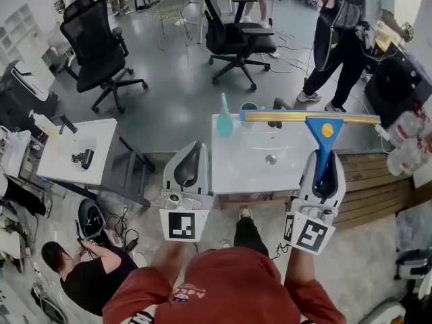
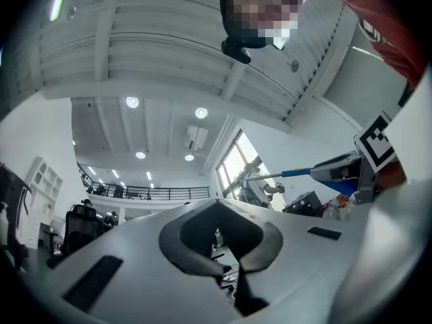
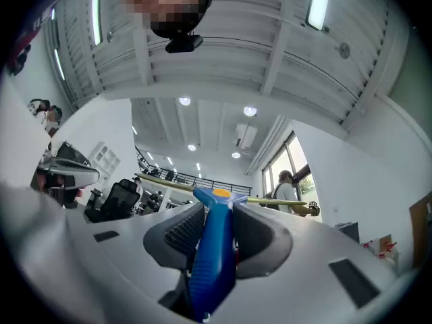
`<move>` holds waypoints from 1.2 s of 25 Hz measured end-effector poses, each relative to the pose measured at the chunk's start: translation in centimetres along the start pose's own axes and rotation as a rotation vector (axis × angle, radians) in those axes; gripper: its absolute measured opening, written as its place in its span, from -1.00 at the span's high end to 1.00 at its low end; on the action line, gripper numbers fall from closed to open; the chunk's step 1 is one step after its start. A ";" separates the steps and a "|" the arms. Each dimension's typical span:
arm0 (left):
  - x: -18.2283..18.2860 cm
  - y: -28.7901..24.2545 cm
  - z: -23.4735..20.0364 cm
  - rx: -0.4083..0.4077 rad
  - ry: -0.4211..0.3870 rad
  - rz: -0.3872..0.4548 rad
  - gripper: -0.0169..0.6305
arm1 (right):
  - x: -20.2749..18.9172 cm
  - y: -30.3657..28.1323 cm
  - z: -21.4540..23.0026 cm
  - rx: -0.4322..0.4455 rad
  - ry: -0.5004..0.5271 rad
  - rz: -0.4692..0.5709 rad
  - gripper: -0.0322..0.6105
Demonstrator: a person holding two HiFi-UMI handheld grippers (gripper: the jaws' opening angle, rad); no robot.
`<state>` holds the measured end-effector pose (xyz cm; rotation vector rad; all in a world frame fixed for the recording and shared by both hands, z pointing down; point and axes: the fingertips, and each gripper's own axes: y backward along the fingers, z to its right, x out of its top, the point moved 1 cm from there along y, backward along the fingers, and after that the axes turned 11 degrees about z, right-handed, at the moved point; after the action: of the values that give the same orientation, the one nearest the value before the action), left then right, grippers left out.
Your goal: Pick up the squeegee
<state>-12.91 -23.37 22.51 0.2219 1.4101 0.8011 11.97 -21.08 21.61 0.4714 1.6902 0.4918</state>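
Squeegee (image 1: 322,130) with blue handle pinched in the right gripper (image 1: 322,159), held above a white counter (image 1: 253,174). Left gripper (image 1: 196,147) pressed together, empty. Teal bottle (image 1: 225,121) stands near the blade's left end; office chairs (image 1: 236,36) beyond.

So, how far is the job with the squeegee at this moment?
Done: the blue-handled squeegee with yellow blade bar is clamped in the right gripper, up in the air. In hand: holding it. The left gripper is shut, empty. Left: nothing visible.
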 end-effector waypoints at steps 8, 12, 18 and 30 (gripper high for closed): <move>-0.8 0.0 0.0 0.006 0.019 -0.031 0.90 | -1.4 0.0 -0.9 0.019 -0.004 -0.040 0.46; -0.9 0.1 0.0 0.010 0.021 -0.033 0.90 | -1.8 0.0 -0.9 0.020 -0.007 -0.051 0.46; -1.1 0.2 -0.1 0.018 0.029 -0.040 0.90 | -2.2 0.1 -0.9 0.026 -0.006 -0.063 0.46; -1.0 -0.1 1.3 0.011 0.039 -0.049 0.90 | -2.6 0.7 0.7 0.025 0.002 -0.082 0.46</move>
<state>-11.60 -23.67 23.52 0.1804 1.4512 0.7607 13.13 -21.92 24.04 0.4180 1.7121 0.4118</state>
